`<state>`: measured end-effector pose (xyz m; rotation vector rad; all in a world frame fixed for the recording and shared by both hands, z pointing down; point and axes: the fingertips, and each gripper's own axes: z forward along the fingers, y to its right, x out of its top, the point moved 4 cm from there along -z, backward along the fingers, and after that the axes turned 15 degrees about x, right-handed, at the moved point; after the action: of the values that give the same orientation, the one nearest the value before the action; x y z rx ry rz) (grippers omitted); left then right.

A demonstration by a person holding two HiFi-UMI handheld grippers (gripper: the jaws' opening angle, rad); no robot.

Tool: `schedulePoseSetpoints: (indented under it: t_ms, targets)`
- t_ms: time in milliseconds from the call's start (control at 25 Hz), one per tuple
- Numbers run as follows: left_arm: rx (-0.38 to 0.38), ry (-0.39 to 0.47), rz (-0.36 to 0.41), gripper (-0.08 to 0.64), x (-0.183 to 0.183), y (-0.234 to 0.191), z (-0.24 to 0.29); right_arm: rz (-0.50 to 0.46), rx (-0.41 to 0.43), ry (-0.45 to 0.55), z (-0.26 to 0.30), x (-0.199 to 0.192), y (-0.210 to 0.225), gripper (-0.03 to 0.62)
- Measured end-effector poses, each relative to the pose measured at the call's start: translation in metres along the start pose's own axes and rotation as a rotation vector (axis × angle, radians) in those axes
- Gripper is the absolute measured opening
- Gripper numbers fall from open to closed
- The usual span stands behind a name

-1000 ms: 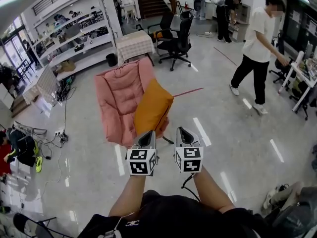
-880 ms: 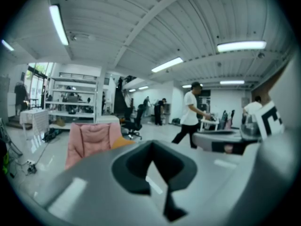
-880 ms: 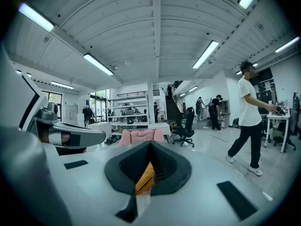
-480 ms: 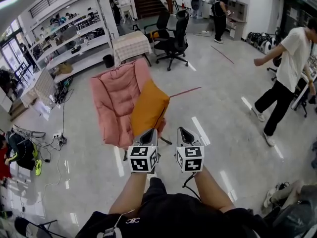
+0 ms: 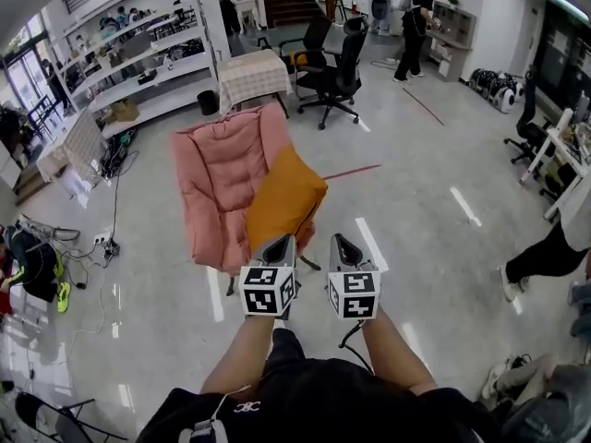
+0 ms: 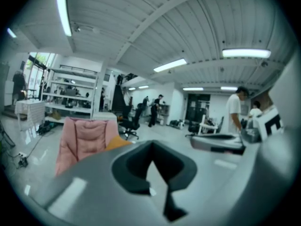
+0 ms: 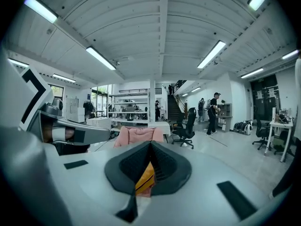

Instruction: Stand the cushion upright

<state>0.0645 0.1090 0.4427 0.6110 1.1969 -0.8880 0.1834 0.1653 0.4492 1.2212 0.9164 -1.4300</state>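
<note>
An orange cushion (image 5: 284,197) leans tilted against the back of a pink padded folding chair (image 5: 217,178) on the grey floor. My left gripper (image 5: 280,242) is shut with nothing in it, just short of the cushion's lower edge. Beside it, my right gripper (image 5: 341,241) is also shut and holds nothing, a little right of the cushion. In the left gripper view the chair (image 6: 84,135) and a corner of the cushion (image 6: 117,142) show beyond the shut left gripper (image 6: 151,144). The right gripper view shows the cushion (image 7: 146,175) through the notch of the shut right gripper (image 7: 151,144).
Black office chairs (image 5: 334,67) and a table with a checked cloth (image 5: 251,77) stand behind the pink chair. White shelving (image 5: 138,58) lines the back left. Cables and bags (image 5: 42,261) lie on the floor at left. A person's leg (image 5: 545,257) is at the right edge.
Both grippers have edged slightly toward the chair, still shut. The person in white has walked from the back right toward the right edge, now mostly out of view.
</note>
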Motion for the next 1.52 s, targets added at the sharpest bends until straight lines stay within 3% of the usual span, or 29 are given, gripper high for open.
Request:
schedulePoseSetpoints:
  t_ms: [360, 800, 1120, 1520]
  targets:
    - [0.037, -0.002, -0.041, -0.002, 0.002, -0.066, 0.046, -0.018, 0.071, -0.036, 0.092, 0.003, -0.017, -0.005]
    - [0.073, 0.035, -0.073, -0.002, 0.05, -0.176, 0.128, 0.004, 0.164, -0.07, 0.246, 0.05, -0.029, -0.005]
    - [0.046, 0.017, -0.083, -0.002, 0.059, -0.232, 0.18, 0.013, 0.136, -0.099, 0.317, 0.055, -0.032, -0.004]
    - [0.038, -0.053, -0.099, -0.002, 0.045, -0.265, 0.219, 0.03, 0.093, -0.196, 0.362, 0.032, -0.018, -0.005]
